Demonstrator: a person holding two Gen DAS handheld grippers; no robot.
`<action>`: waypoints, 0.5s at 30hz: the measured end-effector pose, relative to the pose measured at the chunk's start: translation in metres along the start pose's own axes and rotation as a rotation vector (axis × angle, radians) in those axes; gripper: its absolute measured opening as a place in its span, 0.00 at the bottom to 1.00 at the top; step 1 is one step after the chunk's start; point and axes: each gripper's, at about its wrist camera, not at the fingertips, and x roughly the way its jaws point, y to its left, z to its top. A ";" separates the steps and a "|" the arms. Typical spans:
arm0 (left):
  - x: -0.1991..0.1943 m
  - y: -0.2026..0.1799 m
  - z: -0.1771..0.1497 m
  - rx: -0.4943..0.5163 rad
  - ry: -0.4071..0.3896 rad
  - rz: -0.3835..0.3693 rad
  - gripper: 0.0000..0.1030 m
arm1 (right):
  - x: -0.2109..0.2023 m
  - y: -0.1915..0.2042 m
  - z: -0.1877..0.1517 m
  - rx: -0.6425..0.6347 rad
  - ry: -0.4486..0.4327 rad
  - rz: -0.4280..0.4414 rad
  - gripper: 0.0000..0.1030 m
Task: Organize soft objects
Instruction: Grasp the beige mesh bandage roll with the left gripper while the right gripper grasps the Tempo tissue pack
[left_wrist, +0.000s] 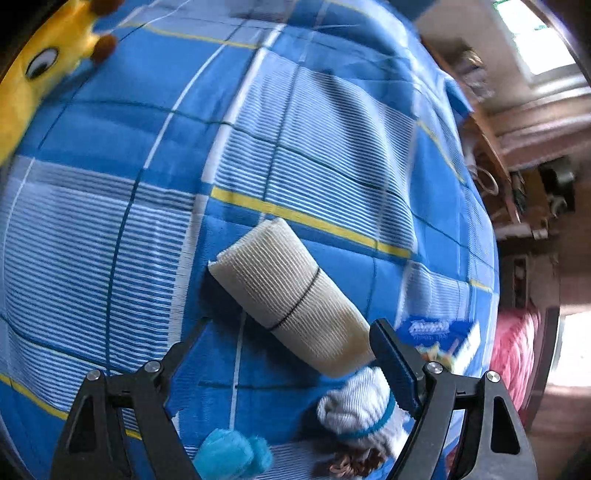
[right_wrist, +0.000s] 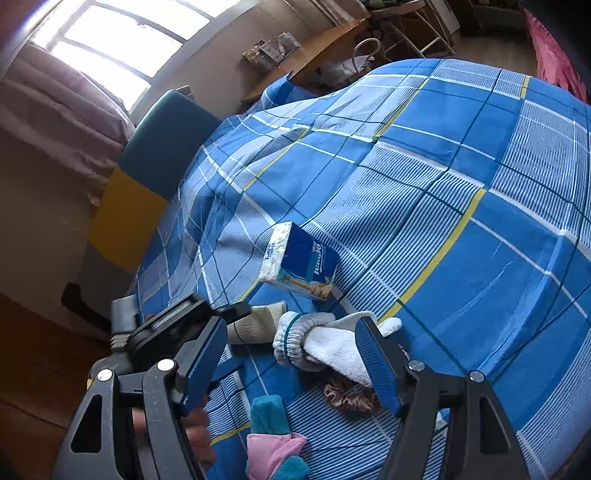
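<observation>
progress: early, nothing sorted | left gripper (left_wrist: 288, 354): jaws apart, empty, over bandage roll (left_wrist: 291, 295) | right gripper (right_wrist: 291, 365): jaws apart, empty, over glove (right_wrist: 325, 343) | left to do: roll, glove, tissue pack (right_wrist: 301, 266), scrunchie (right_wrist: 351, 397) loose on bed (right_wrist: 480, 221)

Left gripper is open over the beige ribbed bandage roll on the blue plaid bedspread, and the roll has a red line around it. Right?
Not quite: the line around the beige ribbed bandage roll is black, not red, as the left wrist view shows. The rest holds: the left gripper is open above the roll, nothing clamped between its fingers, and the roll lies on the blue plaid bedspread.
</observation>
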 end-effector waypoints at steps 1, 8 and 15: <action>-0.001 0.000 0.001 -0.012 -0.012 0.000 0.83 | 0.000 0.001 0.000 -0.005 0.003 0.002 0.71; 0.008 -0.021 0.006 0.069 -0.052 0.133 0.65 | 0.002 0.003 -0.004 -0.015 0.013 -0.001 0.71; -0.028 -0.033 -0.007 0.344 -0.168 0.100 0.25 | 0.005 0.005 -0.005 -0.048 0.013 -0.025 0.71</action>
